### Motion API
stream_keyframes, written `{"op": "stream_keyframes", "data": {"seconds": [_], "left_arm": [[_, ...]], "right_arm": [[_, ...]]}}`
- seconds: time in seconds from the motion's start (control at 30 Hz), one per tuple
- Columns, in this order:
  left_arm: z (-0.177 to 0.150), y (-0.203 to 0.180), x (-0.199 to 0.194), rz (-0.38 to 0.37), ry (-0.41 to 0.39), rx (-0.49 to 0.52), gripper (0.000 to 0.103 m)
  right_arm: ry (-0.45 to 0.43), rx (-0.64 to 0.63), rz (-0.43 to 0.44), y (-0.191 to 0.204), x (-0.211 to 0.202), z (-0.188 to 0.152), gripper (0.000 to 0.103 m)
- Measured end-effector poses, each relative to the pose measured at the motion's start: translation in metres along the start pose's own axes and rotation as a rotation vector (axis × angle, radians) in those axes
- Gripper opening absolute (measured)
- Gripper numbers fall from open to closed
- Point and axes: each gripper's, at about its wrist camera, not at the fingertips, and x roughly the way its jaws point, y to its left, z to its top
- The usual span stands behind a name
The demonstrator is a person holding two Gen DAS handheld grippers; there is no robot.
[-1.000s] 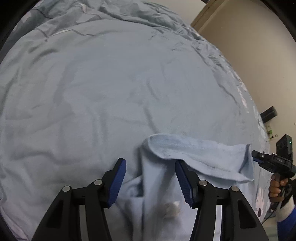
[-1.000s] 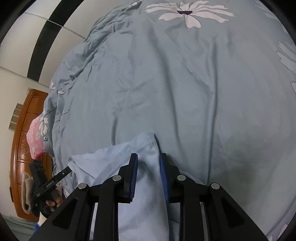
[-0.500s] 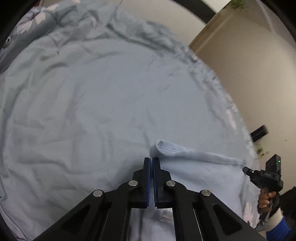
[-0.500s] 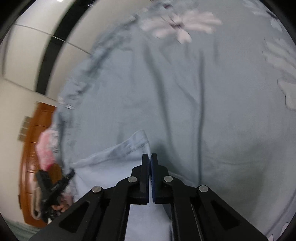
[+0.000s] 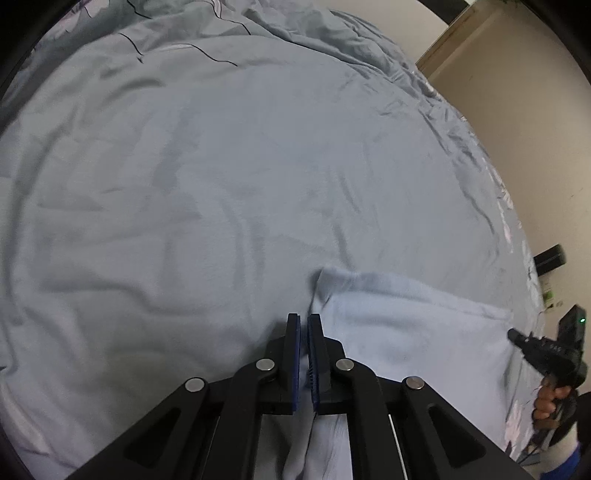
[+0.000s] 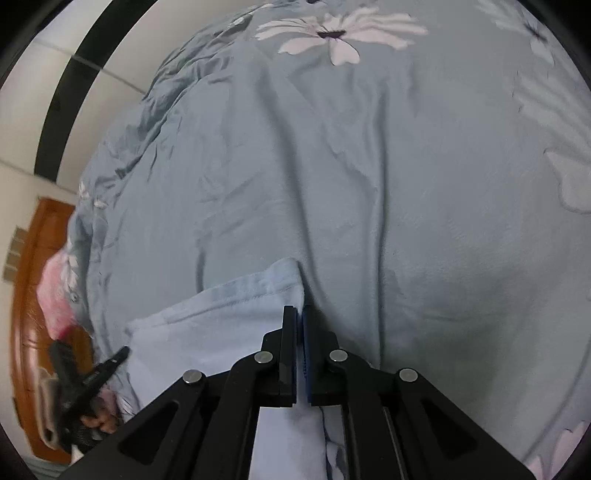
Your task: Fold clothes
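Where the light blue garment (image 5: 413, 332) lies spread on the bed, each gripper pinches one of its near corners. The left gripper (image 5: 303, 325) has its blue pads pressed together on the cloth at the left corner, a fold of it hanging down between the black fingers. The right gripper (image 6: 299, 317) is clamped the same way on the opposite corner, just below the stitched hem (image 6: 243, 291). From each side the other gripper shows at the far end of the garment, a hand (image 5: 550, 400) wrapped round its handle. Beyond the garment the grey-blue duvet (image 5: 221, 184) stretches away, creased and rumpled, with big pale flowers (image 6: 332, 33) printed near its far edge. Nothing lies on the duvet ahead of the garment. Past the bed's side stand a brown wooden headboard (image 6: 26, 295) and something pink (image 6: 55, 291) against it, then a cream wall (image 5: 517, 129).
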Motion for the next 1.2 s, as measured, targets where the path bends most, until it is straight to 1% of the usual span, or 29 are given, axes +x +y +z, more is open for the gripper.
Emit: {"op": "stream_keyframes", "data": {"seconds": [0.03,0.1,0.13,0.17,0.2,0.23,0.27,0.3,0.37,0.43,0.5,0.53,0.6,0.73,0.83,0.9,1.0,1.07,1.17,1.2], "left_arm": [[-0.002,-0.001,-0.006,0.008,-0.001,0.003,0.007],[-0.008,-0.002,-0.019,0.013,-0.008,0.006,0.011],[-0.014,-0.001,-0.027,0.008,-0.009,0.005,0.019],[-0.020,-0.001,-0.034,0.005,-0.011,0.009,0.030],[-0.026,-0.004,-0.040,0.007,-0.013,0.015,0.037],[-0.032,-0.007,-0.044,0.005,-0.015,0.020,0.044],[-0.039,-0.008,-0.049,-0.001,-0.014,0.022,0.047],[-0.047,-0.010,-0.054,-0.007,-0.014,0.025,0.048],[-0.061,-0.014,-0.062,-0.017,-0.013,0.029,0.055],[-0.075,-0.017,-0.066,-0.016,-0.009,0.028,0.060],[-0.087,-0.018,-0.069,-0.004,-0.005,0.033,0.062],[-0.091,-0.018,-0.070,0.000,0.002,0.033,0.063],[-0.100,-0.017,-0.071,-0.003,0.026,0.033,0.065],[-0.113,-0.013,-0.072,0.005,0.047,0.034,0.066],[-0.124,-0.007,-0.073,0.020,0.057,0.016,0.066],[-0.129,-0.006,-0.070,0.049,0.066,0.017,0.066],[-0.135,-0.003,-0.065,0.144,0.097,0.038,0.067],[-0.137,0.002,-0.063,0.186,0.113,0.029,0.067],[-0.135,0.006,-0.078,0.171,0.072,-0.015,0.066],[-0.135,0.003,-0.084,0.151,0.054,-0.016,0.066]], "right_arm": [[-0.005,-0.027,-0.031,0.004,-0.005,-0.003,0.004],[-0.012,-0.076,-0.083,0.012,-0.014,-0.010,0.004],[-0.012,-0.101,-0.093,0.016,-0.020,-0.016,0.004],[-0.013,-0.128,-0.098,0.020,-0.027,-0.022,0.006],[-0.015,-0.147,-0.101,0.023,-0.033,-0.029,0.013],[-0.017,-0.162,-0.103,0.025,-0.038,-0.036,0.023],[-0.018,-0.176,-0.106,0.026,-0.044,-0.044,0.027],[-0.020,-0.191,-0.108,0.028,-0.049,-0.051,0.029],[-0.023,-0.220,-0.113,0.031,-0.060,-0.066,0.030],[-0.026,-0.250,-0.118,0.034,-0.070,-0.081,0.036],[-0.021,-0.258,-0.112,0.037,-0.075,-0.095,0.039],[-0.018,-0.257,-0.109,0.038,-0.075,-0.099,0.043],[-0.007,-0.252,-0.107,0.037,-0.075,-0.111,0.046],[0.020,-0.238,-0.113,0.032,-0.071,-0.131,0.048],[0.044,-0.204,-0.108,0.027,-0.062,-0.141,0.048],[0.068,-0.173,-0.113,0.020,-0.054,-0.147,0.048],[0.094,-0.138,-0.124,0.009,-0.048,-0.155,0.048],[0.101,-0.111,-0.123,0.003,-0.046,-0.157,0.048],[0.106,-0.082,-0.102,-0.003,-0.048,-0.161,0.048],[0.107,-0.074,-0.094,-0.005,-0.049,-0.162,0.048]]}}
